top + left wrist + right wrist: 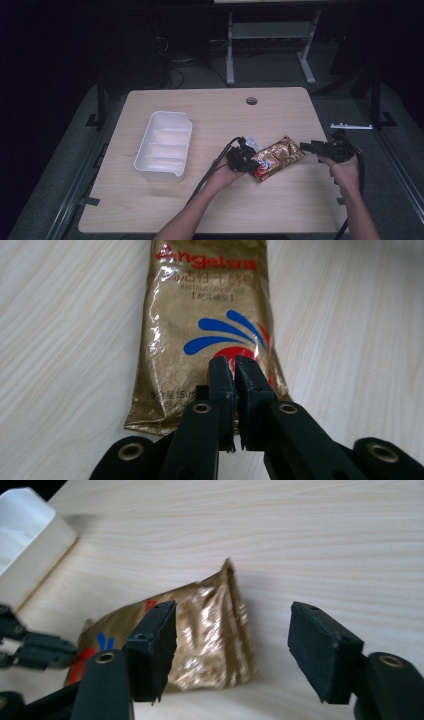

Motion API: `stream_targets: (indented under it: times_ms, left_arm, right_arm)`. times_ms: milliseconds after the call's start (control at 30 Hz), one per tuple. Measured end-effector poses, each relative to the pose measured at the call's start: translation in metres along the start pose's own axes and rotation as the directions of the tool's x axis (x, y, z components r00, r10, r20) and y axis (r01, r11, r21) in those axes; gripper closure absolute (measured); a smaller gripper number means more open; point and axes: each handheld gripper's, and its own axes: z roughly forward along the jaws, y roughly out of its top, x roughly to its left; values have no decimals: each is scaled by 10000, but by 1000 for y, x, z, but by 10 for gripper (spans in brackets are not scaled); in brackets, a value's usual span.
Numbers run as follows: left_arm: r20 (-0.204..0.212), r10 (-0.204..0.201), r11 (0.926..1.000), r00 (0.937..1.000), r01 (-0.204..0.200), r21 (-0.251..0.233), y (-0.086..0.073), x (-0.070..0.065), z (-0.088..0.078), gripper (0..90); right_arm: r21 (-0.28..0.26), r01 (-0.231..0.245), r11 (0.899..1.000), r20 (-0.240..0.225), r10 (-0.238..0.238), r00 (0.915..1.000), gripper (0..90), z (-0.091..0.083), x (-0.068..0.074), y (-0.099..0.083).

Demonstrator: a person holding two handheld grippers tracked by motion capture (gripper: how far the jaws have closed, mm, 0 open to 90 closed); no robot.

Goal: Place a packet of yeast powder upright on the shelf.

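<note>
A gold foil packet [277,157] with red and blue print lies on the wooden table [210,112], right of centre. My left gripper [243,159] is at the packet's left end. In the left gripper view its jaws stand pressed together over the packet [210,305], with nothing seen between them and the tips [232,365] above the blue and red logo. My right gripper [311,146] hovers just off the packet's right end. In the right gripper view it stands wide open [233,607], with the packet's crinkled end [210,630] ahead of its left jaw.
A white rectangular tray [165,145] sits on the left half of the table, its corner visible in the right gripper view [25,545]. A round cable hole [251,100] is near the far edge. The left gripper [35,650] shows beyond the packet.
</note>
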Motion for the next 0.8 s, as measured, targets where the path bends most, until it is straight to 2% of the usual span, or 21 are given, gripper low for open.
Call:
stream_targets:
  times_ms: [33,100,133,200,333,367,433,467,533,567,600,667,700,733,767,800]
  left_arm:
    - [22,-39,10000,10000,39,47,0,1,1,856]
    - [94,-157,9999,9998,157,58,-1,3,3,856]
    - [114,-224,9997,9997,224,19,-1,3,3,852]
    - [104,-185,9998,9998,185,-13,-1,3,4,848]
    - [30,-166,9999,9999,166,-10,-1,1,5,845]
    - [80,-215,9997,9997,216,-75,-2,1,6,846]
    - [112,-249,9996,9996,251,-115,-3,2,6,846]
    - [106,-243,9996,9996,245,-118,-3,2,6,846]
    - [54,-192,9998,9998,192,-86,-2,1,7,845]
    - [39,-189,9998,9998,189,-83,-2,1,7,846]
    - [37,-197,9998,9998,197,-98,-2,1,7,846]
    - [94,-245,9996,9997,246,-127,-2,0,7,824]
    - [103,-222,9997,9997,223,-127,-2,-1,7,780]
    - [136,-152,9998,9998,154,-140,-2,-2,7,780]
    - [62,-67,10000,10000,68,-72,-2,-3,6,714]
    - [-29,34,10000,10000,-34,-47,-1,-3,6,687]
  right_arm:
    - [319,-85,9995,113,81,9999,356,6,-4,5]
    - [431,-124,9990,130,118,9998,360,10,-7,7]
    - [644,-230,9977,124,222,9997,370,17,-10,8]
    - [727,-348,9967,77,343,9994,382,21,-12,8]
    - [1280,-798,9886,15,803,9968,436,34,-17,5]
    - [1332,-944,9866,-165,975,9951,470,38,-18,2]
    - [1399,-973,9854,-216,1012,9946,490,39,-18,2]
    - [1364,-956,9860,-417,1021,9939,549,41,-17,0]
    - [1340,-1020,9857,-518,1098,9926,565,42,-17,-1]
    - [1564,-1019,9824,-523,1112,9924,618,45,-16,-3]
    - [1564,-1019,9824,-523,1112,9924,618,45,-16,-3]
    - [1630,-915,9824,-508,1010,9936,716,48,-15,-6]
    - [1533,-826,9847,-593,926,9939,807,47,-13,-6]
    - [1533,-826,9847,-593,926,9939,807,47,-13,-6]
    - [1531,-723,9856,-618,825,9947,861,45,-10,-5]
    - [1543,-598,9862,-567,693,9960,871,43,-8,-4]
